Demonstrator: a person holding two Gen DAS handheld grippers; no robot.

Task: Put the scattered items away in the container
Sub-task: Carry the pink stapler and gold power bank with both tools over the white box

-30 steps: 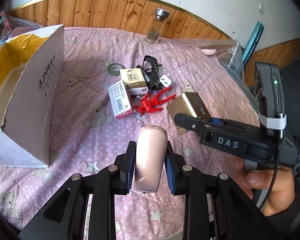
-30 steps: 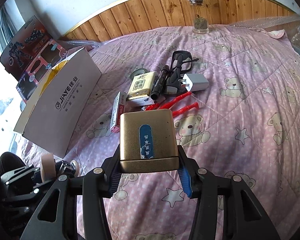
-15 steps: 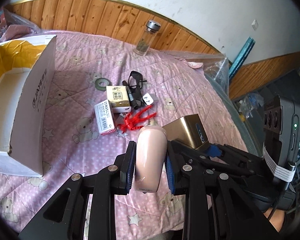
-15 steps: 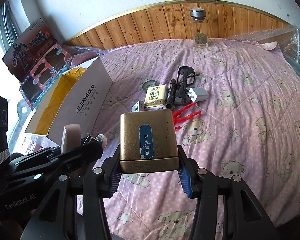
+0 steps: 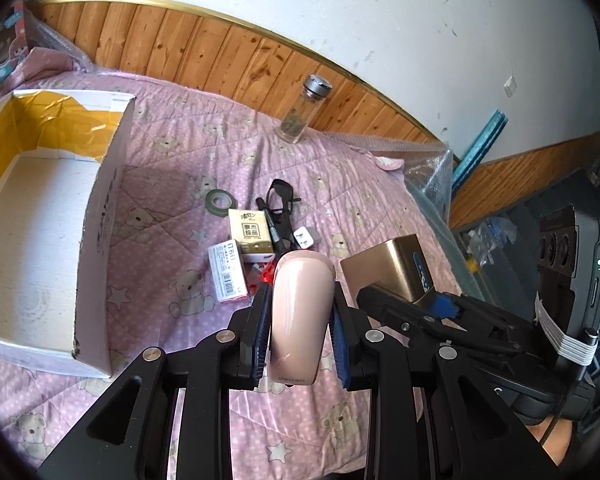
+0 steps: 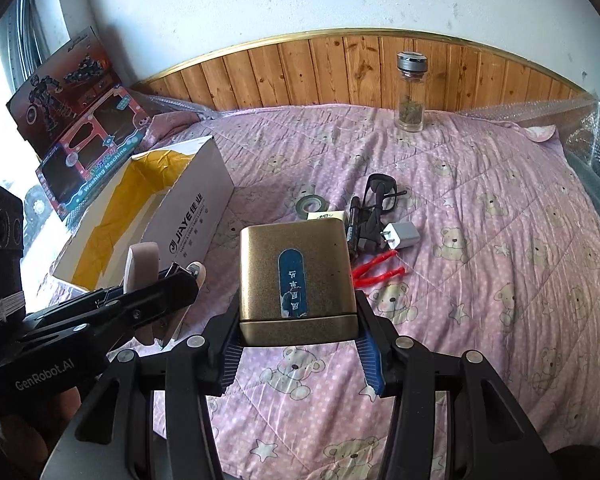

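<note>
Left gripper [image 5: 300, 334] clamped on a pale pink oblong case [image 5: 301, 316], pads pressing both long sides. Case long axis runs along the fingers, rounded end pointing away from the camera toward 12 o'clock, printed end toward the camera at 6. It is held in the air above the pink bear-print quilt [image 5: 172, 168].

Right gripper [image 6: 298, 344] clamped on a gold box [image 6: 296, 270], pads on its left and right sides near the lower edge. Box long axis also runs along the fingers, blue label [image 6: 292, 282] facing up, label length pointing 12 to 6. Box is off the quilt. In the left wrist view the gold box sits at 3 o'clock of the pink case, just beside it.

White cardboard container [image 5: 100, 220] lies open-topped on the quilt at 9 o'clock of the pink case, yellow tape on its inner walls; nothing seen inside it.

Loose pile on the quilt at 12 o'clock of the pink case: tape roll [image 5: 220, 200], tissue pack [image 5: 250, 234], small white-and-pink box [image 5: 228, 276], black glasses [image 5: 282, 196], black pen [image 5: 269, 228], white plug [image 5: 304, 238], red plastic piece [image 6: 376, 270]. Glass jar [image 5: 304, 110] stands upright near the wood panelling, well apart from the pile.
</note>
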